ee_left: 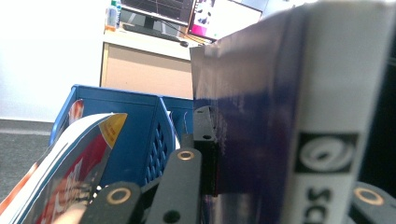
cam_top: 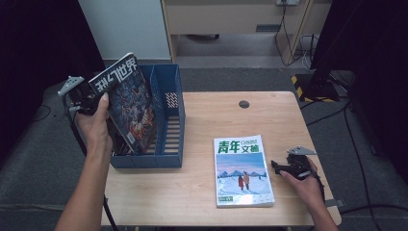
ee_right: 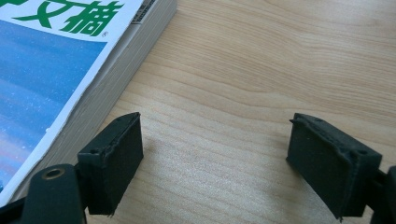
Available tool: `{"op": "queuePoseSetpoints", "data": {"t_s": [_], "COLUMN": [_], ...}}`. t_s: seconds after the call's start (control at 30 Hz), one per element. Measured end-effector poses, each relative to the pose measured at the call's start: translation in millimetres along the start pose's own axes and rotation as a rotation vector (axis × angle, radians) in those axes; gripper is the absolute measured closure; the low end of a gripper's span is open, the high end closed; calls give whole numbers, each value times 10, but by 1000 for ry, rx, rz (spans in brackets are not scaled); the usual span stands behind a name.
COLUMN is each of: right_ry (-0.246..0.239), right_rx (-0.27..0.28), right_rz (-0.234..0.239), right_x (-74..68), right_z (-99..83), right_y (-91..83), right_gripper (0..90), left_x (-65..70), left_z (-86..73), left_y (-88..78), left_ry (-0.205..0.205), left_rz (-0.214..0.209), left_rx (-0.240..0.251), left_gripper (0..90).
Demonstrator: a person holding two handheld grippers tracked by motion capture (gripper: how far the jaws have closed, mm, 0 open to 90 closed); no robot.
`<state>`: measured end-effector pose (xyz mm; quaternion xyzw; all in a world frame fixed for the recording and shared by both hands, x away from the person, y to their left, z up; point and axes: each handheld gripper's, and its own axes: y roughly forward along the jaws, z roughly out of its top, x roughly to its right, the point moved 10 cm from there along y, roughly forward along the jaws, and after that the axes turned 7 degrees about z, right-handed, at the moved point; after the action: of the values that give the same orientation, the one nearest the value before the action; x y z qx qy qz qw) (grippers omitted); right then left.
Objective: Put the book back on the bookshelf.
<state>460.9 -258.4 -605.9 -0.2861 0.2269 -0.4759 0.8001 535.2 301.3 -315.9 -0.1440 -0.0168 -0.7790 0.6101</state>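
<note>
Listing the contents of a pale wooden table (cam_top: 202, 187) with a round cable hole at its twelve o'clock edge.

Item one: a dark blue glossy magazine with white lettering on its cover (cam_top: 126, 103). It is held tilted above the blue slatted plastic file rack (cam_top: 169, 120), which stands at the table's nine o'clock side. The left gripper (cam_top: 89, 96) pinches the magazine's edge, jaws pressed nearly together on it; in the left gripper view the white spine (ee_left: 336, 112) stands upright at about one o'clock, with one black jaw pad flat against the cover. The person's left hand (cam_top: 96, 126) wraps the gripper from below.

Item two: a second magazine with a red, white and yellow cover (ee_left: 70, 163), leaning in the rack at the left gripper view's seven o'clock.

Item three: a thick white-edged magazine with green title characters and a snowy blue landscape on its cover (cam_top: 243, 171), lying flat on the table at about five o'clock from the rack, well apart from it.

Item four: the right gripper (cam_top: 281, 167), low over the table just beside that flat magazine's three o'clock edge. Its jaws are spread wide over bare wood, nothing between them.
</note>
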Motion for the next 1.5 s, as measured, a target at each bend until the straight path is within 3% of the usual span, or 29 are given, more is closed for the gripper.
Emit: {"op": "queuePoseSetpoints", "data": {"t_s": [0.37,0.93,1.5], "right_ry": [1,3,0], "right_rx": [0,1,0], "right_rz": [0,-1,0], "right_x": [0,-1,0], "right_z": [0,1,0], "right_y": [0,1,0], "right_gripper": [181,181,181], "left_x": [73,34,38], "left_z": [-7,-53,-129], "left_y": [71,86,129], "left_ry": [6,-11,1], "left_rz": [3,16,34], "left_rx": [3,9,0], "left_gripper": [820,820,820]}}
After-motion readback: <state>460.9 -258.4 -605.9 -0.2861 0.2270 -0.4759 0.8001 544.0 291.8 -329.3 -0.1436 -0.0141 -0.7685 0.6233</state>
